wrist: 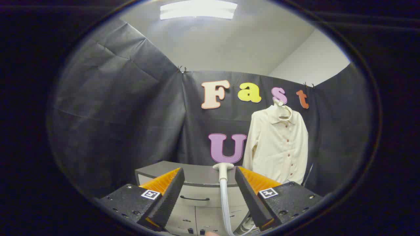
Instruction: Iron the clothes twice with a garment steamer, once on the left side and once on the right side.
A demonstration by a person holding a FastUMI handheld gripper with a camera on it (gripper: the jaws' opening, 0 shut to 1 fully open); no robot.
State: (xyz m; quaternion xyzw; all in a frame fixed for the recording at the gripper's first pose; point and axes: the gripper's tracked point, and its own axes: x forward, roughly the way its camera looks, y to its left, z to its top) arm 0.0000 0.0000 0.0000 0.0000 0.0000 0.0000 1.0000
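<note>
A cream button-up shirt (pixel 279 144) hangs on a hanger against the black cloth wall, beyond my right finger and a little to its right. The garment steamer's white head (pixel 223 166) stands upright just ahead of the fingers, closer to the right one, and its pale hose (pixel 225 205) runs down from it between the fingers. My gripper (pixel 209 170) is open, its orange-backed fingers (pixel 170 188) spread wide, with neither one pressing on the steamer.
Below and beyond the fingers stands a grey cabinet (pixel 197 175) with a flat top and a drawer with a dark handle (pixel 195 198). Black cloth walls close in the left, back and right. A thin rod (pixel 308 175) leans by the shirt's lower right.
</note>
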